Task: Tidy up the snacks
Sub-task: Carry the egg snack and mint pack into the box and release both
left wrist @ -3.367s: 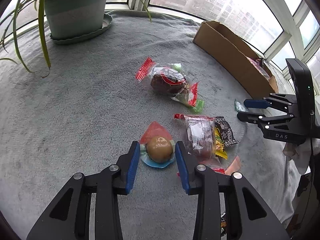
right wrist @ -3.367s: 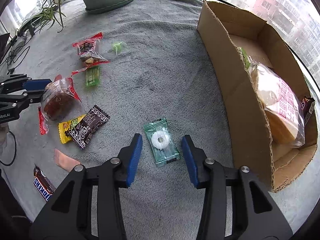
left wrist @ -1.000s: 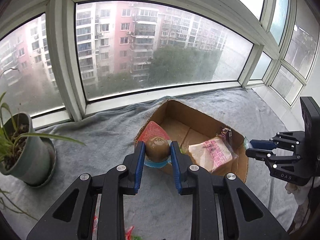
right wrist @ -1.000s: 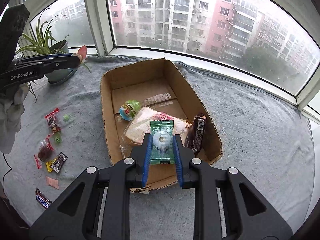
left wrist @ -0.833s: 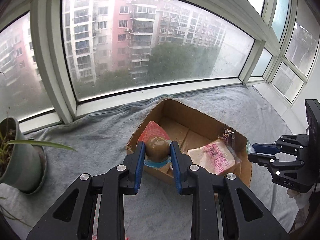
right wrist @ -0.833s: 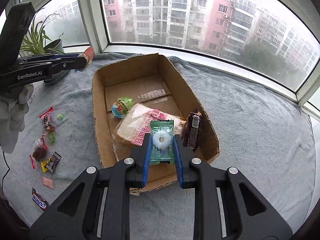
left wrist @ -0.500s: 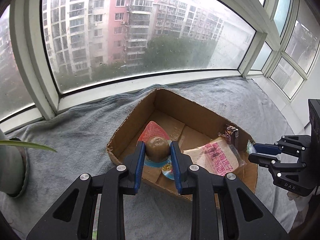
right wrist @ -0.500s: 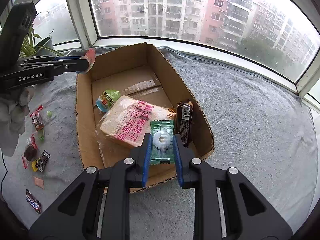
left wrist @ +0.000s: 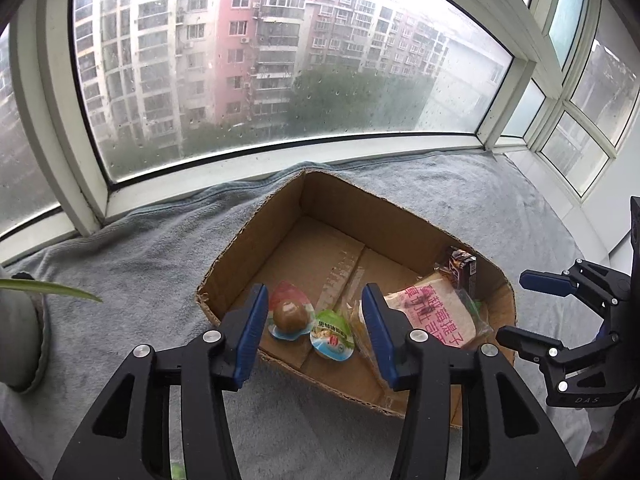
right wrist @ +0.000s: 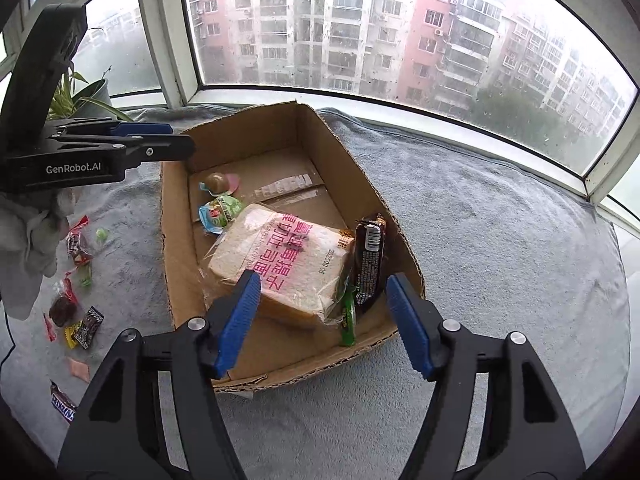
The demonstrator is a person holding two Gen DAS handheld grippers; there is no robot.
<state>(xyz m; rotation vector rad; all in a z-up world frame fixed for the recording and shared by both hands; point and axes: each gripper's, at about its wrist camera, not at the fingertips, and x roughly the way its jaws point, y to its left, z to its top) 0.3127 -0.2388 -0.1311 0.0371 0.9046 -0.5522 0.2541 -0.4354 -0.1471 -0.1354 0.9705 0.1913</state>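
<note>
Snacks are dropping out of both claws into the cardboard box (left wrist: 256, 236) at this moment: the left gripper (left wrist: 314, 334), which a second ago was clamped on the egg-shaped jelly cup (left wrist: 290, 316), is spreading its jaws with nothing pressed between the pads, and that cup is now lying on the box floor beside a green-lidded cup (left wrist: 332, 334). The right gripper (right wrist: 320, 320) is opening too, its jaws well apart and empty; the green mint packet (right wrist: 347, 316) it was holding is sitting edge-up against the near wall, between the bread bag (right wrist: 280, 264) and the dark wafer bar (right wrist: 370, 256). That makes 2 more items boxed. Several loose candies (right wrist: 76, 316) are waiting on the grey blanket (right wrist: 480, 240) left of the box, so both hands likely need another trip.
</note>
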